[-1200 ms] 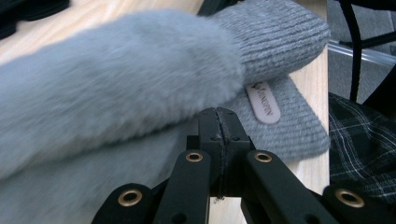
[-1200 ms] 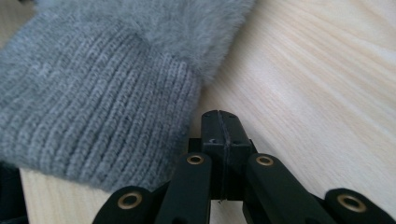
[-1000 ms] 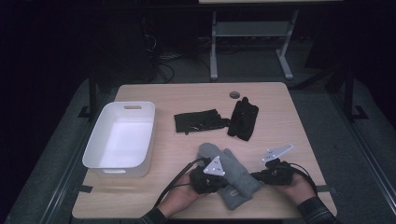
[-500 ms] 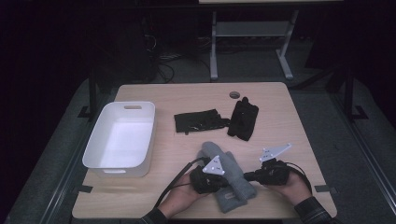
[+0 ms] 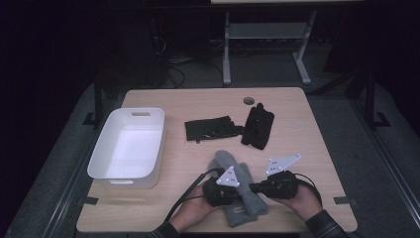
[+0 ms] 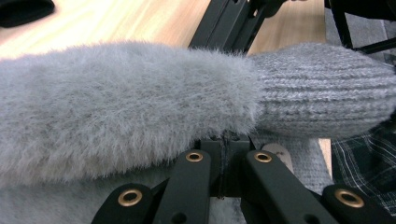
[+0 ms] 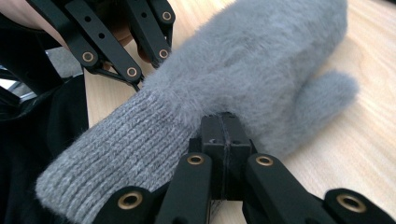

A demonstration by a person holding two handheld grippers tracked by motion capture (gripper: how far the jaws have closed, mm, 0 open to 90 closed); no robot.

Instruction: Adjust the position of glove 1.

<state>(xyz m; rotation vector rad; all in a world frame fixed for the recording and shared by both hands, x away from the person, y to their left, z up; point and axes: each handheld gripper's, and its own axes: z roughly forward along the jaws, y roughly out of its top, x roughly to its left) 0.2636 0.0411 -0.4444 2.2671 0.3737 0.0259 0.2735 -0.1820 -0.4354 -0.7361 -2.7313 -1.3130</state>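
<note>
While the high view is showing two grey mittens (image 5: 237, 191) lying overlapped at the near edge of the worktop (image 5: 297, 124), the left gripper (image 5: 224, 191) and right gripper (image 5: 262, 187) are flanking them, each with jaws pinched shut on mitten fabric. Riding close, the right gripper view is revealing a fluffy mitten body (image 7: 261, 60), a rounded thumb and a ribbed knit cuff. Across the left gripper view, that same fuzzy pile (image 6: 116, 102) is meeting the ribbing. Farther off, two black gloves (image 5: 230, 129) and a white rectangular bin (image 5: 106, 161) at left are sitting.
</note>
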